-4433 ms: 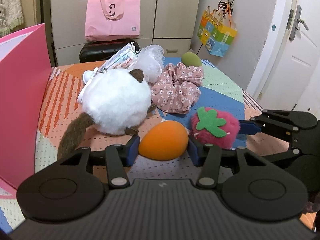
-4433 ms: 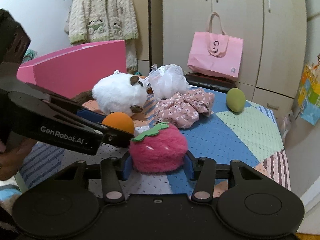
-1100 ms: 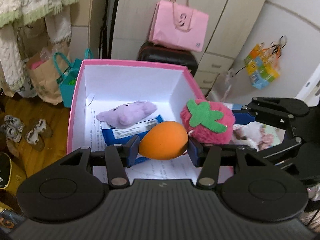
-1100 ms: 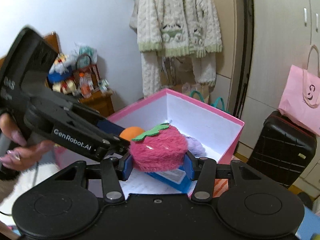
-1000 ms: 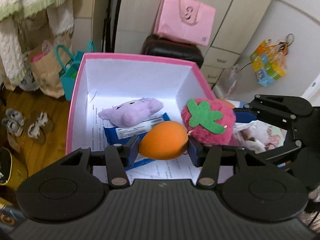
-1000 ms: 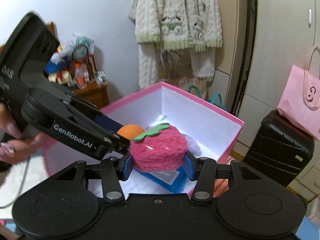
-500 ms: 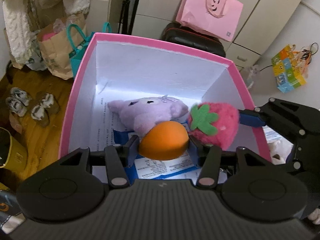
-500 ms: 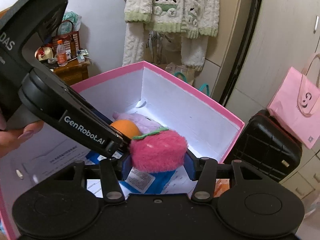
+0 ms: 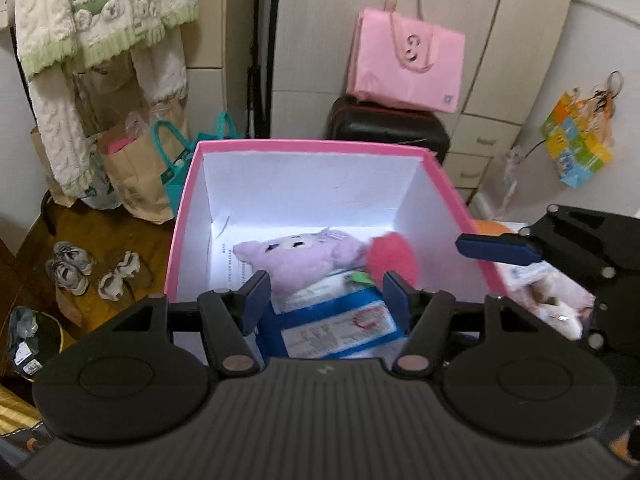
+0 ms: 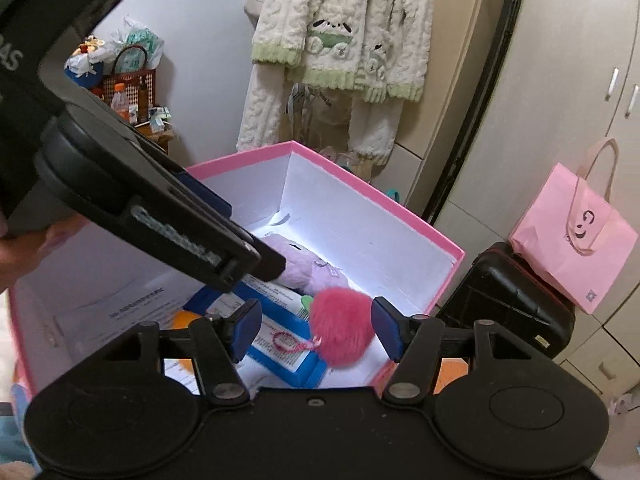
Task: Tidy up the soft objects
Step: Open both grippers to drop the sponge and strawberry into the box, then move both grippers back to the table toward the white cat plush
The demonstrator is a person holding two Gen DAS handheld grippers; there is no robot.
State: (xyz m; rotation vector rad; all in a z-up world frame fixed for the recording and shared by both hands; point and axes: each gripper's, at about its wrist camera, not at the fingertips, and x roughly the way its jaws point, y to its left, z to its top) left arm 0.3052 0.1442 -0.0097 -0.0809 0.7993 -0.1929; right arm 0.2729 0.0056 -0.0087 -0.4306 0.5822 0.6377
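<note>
Both grippers hang over the open pink box (image 9: 182,216). The left gripper (image 9: 327,294) has just been opening its jaws, and they stand apart with nothing between the pads. The right gripper (image 10: 316,326) has also just been opening; the pink strawberry plush (image 10: 340,326) sits between its pads but they do not press on it — it is blurred, low inside the box near the right wall. The orange soft ball (image 10: 183,319) lies on the box floor, partly hidden behind the right gripper's left finger. Also in the box are a lilac plush animal (image 9: 296,258) and a blue packet (image 9: 336,326) with a white label, on printed paper. Around the box, the room shows a wooden floor (image 9: 104,240) with small shoes (image 9: 70,266), paper bags, a cream knitted cardigan (image 9: 100,16) hanging at the left, and a black suitcase (image 9: 386,130) with a pink bag (image 9: 404,64) on top, before pale cupboards.
</note>
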